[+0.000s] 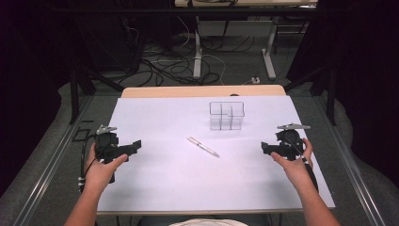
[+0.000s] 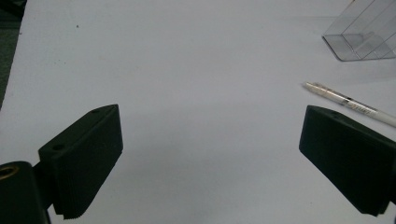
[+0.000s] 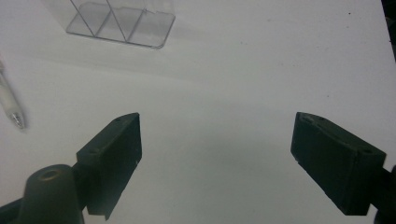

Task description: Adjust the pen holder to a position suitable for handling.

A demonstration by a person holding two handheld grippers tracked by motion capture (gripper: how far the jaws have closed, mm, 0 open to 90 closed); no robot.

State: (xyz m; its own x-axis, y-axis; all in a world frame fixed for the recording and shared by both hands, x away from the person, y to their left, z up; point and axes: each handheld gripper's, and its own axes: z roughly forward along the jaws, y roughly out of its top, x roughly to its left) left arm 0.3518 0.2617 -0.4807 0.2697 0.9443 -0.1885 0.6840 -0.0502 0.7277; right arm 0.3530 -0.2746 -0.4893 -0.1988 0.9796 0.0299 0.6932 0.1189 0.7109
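While both grippers rest low at opposite sides of the white tabletop (image 1: 164,179), neither one holds or touches anything. Seen from the high view, the left gripper (image 1: 136,145) sits near the left edge with its jaws aimed toward the middle of the sheet, gripped by the person's left hand (image 1: 99,170); the right gripper (image 1: 264,148) mirrors it near the right edge, gripped by the right hand (image 1: 294,165), jaws likewise pointing inward. A pen (image 1: 203,146) lies flat on the tabletop between the two, roughly midway and well apart from each, set on a diagonal with one end toward the far left and the other toward the near right. Beyond it, farther from the person, stands a clear plastic organizer (image 1: 227,116) with upright dividers forming several compartments; it is apart from the pen. In the left gripper view, the two black jaws stand released and spread wide over bare white surface, with the pen (image 2: 348,101) just past the right-hand jaw and the organizer (image 2: 362,39) at the upper right corner. In the right gripper view, the jaws are likewise spread wide with nothing between them; the pen's tip end (image 3: 11,109) shows at the left edge and the organizer (image 3: 123,21) sits at the top left.
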